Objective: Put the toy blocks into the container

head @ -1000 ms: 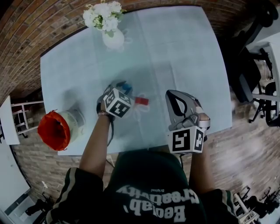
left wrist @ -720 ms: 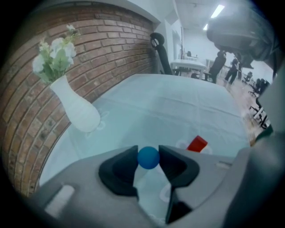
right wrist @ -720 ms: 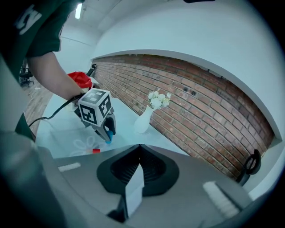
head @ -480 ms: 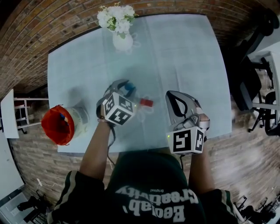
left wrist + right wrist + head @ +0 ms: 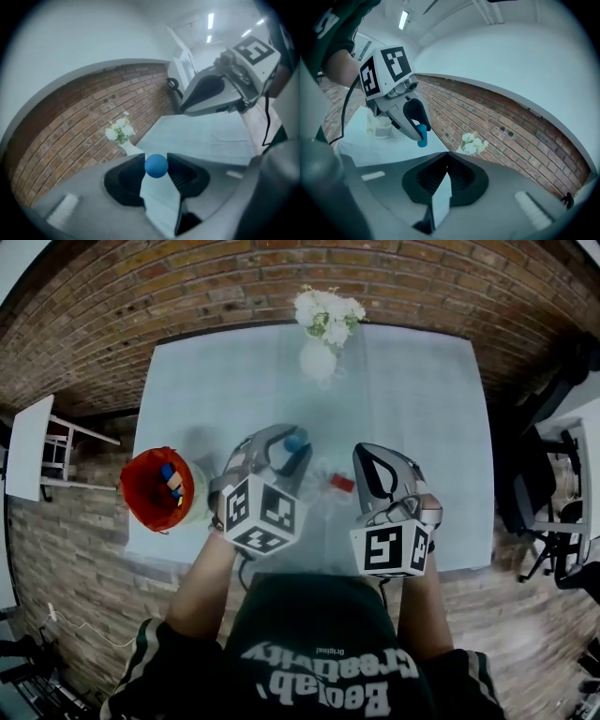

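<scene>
My left claw [image 5: 293, 442] has the blue block [image 5: 156, 165] up off the table [image 5: 412, 399].

Its jaws are clamped on the blue block, which a second ago sat low beside the red block [image 5: 341, 484]. Now it hangs above the cloth, with the red block lying just lower right of it, between my claws. My right claw [image 5: 447, 154], jaws together and empty, has lifted too. The container [image 5: 131, 507] stands at centre left, left of my left claw.

In the right gripper view I saw the container [image 5: 378, 127] half hidden behind the left gripper [image 5: 421, 134]. Just past the left jaws, the vase [image 5: 132, 149] had its base hidden behind them. The blocks [image 5: 170, 480] in the container were too small to tell apart.
</scene>
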`<action>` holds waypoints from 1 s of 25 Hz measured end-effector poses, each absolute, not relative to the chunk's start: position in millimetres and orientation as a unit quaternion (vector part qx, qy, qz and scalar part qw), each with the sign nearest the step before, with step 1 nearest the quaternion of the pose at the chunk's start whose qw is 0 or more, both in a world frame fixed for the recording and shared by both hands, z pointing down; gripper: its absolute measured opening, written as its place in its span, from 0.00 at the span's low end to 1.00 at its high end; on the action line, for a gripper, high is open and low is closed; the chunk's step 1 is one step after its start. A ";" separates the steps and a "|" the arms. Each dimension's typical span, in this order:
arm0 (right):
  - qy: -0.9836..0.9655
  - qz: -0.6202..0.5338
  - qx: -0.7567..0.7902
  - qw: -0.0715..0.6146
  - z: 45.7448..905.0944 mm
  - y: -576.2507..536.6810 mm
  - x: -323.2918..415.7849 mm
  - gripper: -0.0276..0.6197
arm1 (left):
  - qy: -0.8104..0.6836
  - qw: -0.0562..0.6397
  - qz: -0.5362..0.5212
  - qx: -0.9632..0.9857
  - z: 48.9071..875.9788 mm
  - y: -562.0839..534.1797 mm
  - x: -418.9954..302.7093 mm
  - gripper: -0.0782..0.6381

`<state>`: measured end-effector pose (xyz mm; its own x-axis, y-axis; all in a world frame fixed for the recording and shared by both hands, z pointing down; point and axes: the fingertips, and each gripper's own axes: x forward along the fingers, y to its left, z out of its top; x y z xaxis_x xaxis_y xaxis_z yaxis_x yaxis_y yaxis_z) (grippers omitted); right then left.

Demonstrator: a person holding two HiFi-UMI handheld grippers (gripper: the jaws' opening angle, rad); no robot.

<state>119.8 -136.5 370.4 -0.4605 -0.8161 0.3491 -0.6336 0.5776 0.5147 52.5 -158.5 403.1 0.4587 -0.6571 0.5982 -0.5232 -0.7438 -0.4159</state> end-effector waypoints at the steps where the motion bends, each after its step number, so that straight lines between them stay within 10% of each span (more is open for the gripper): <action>1: -0.840 -0.164 0.430 0.287 365.7 -135.8 113.5 0.05 | 0.349 0.093 -0.383 -0.850 394.7 -153.9 49.1 0.31; 25: -0.899 -0.229 0.291 0.233 340.5 -106.3 -91.0 0.05 | 0.478 0.081 -0.375 -0.790 349.7 -89.5 -132.2 0.31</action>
<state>-91.0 -106.3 340.5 -0.7222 -0.6299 0.2857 -0.4163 0.7258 0.5477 -132.2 -89.5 349.7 0.2620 -0.8158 0.5155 -0.6949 -0.5301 -0.4858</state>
